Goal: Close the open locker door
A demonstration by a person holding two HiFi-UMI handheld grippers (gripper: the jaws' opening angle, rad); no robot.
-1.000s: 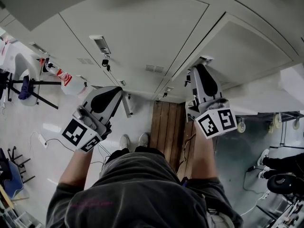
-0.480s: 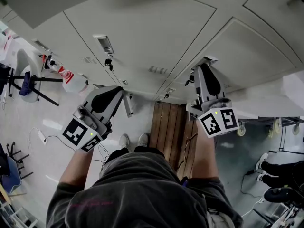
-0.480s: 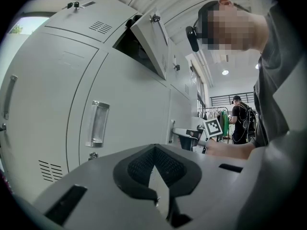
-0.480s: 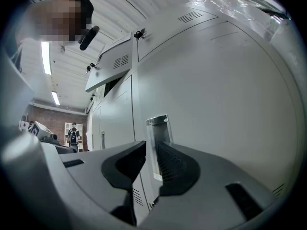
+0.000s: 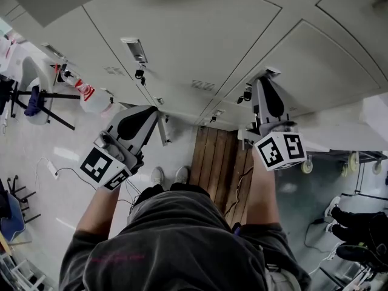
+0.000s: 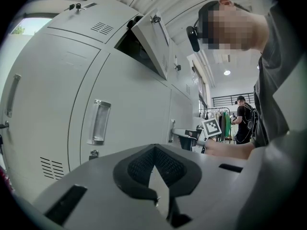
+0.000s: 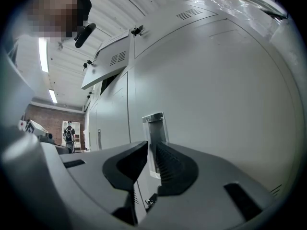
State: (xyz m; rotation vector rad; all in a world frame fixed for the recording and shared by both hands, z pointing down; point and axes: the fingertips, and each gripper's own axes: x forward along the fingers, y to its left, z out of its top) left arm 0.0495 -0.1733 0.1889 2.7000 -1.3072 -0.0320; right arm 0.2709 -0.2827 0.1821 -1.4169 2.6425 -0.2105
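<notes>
The bank of pale grey steel lockers (image 5: pixel 182 35) fills the area ahead. One leaf, the open grey steel locker door (image 5: pixel 162 131), stands out from the bank toward the person. Seen from above, its top edge runs away from the locker face. It lies between the two tools and, in both gripper views, above them.

The left gripper (image 5: pixel 150 115) sits just beside the door, on the side where the dark compartment shows. Its jaws are pressed together with nothing between them.

The right gripper (image 5: pixel 265 80) is well apart from the door, with its tips at the face of a closed locker. Its jaws are narrowly spread and have just been closing. That locker's recessed chrome pull handle (image 7: pixel 154 128) lines up in the gap, but the pads do not visibly press on it.

The door's vented outer face turns toward the right gripper. Judgement: closing calls for a push on that face, swinging the leaf leftward to the bank — the left gripper is nearer but stands on the inner side.
</notes>
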